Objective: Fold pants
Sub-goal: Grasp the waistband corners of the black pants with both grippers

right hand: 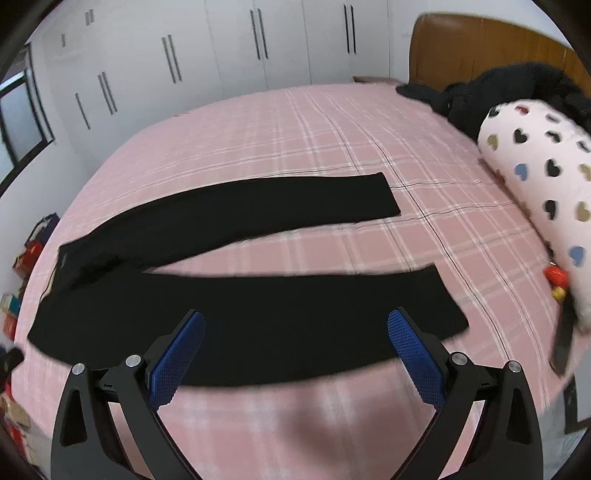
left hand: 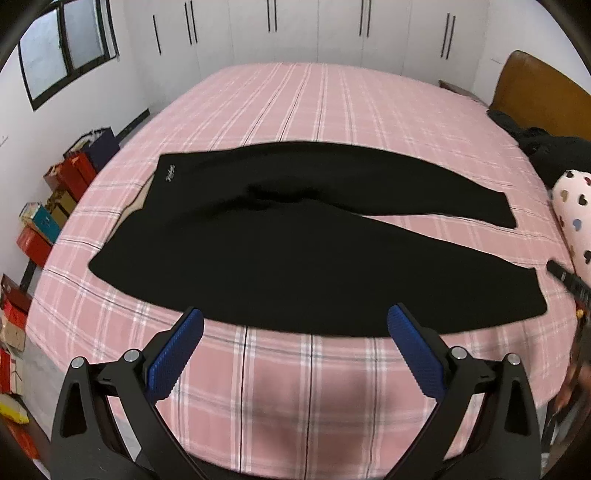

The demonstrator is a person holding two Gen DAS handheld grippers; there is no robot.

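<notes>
Black pants (left hand: pixel 295 254) lie flat on the pink plaid bed (left hand: pixel 280 107), unfolded — waistband toward the left, both legs running off to the right and splaying apart, with a strip of sheet showing between them. Small pale logo (left hand: pixel 170 172) sits near the waistband on the far side. My left tool (left hand: pixel 295 325) hangs over the near edge of the bed, blue pads spread wide, nothing between them; its tips line up with the near hem of the closer leg but I can't tell if they touch the cloth. My right tool (right hand: pixel 295 326) is the same — wide open, empty, hovering over the closer leg (right hand: pixel 258 314) further toward the cuff end. Far leg (right hand: pixel 258 206) ends in a square cuff mid-bed. Right side of the bed: white bolster with heart print (right hand: pixel 543 173), a heap of dark clothing (right hand: pixel 491 92) behind it against the brown headboard (right hand: pixel 480 44). White wardrobe doors (left hand: pixel 295 29) with dark handles across the back wall, window (left hand: pixel 62 44) at left, stacked red and coloured boxes (left hand: pixel 55 199) on the floor beside the bed. Right wrist view is a bit motion-blurred.
</notes>
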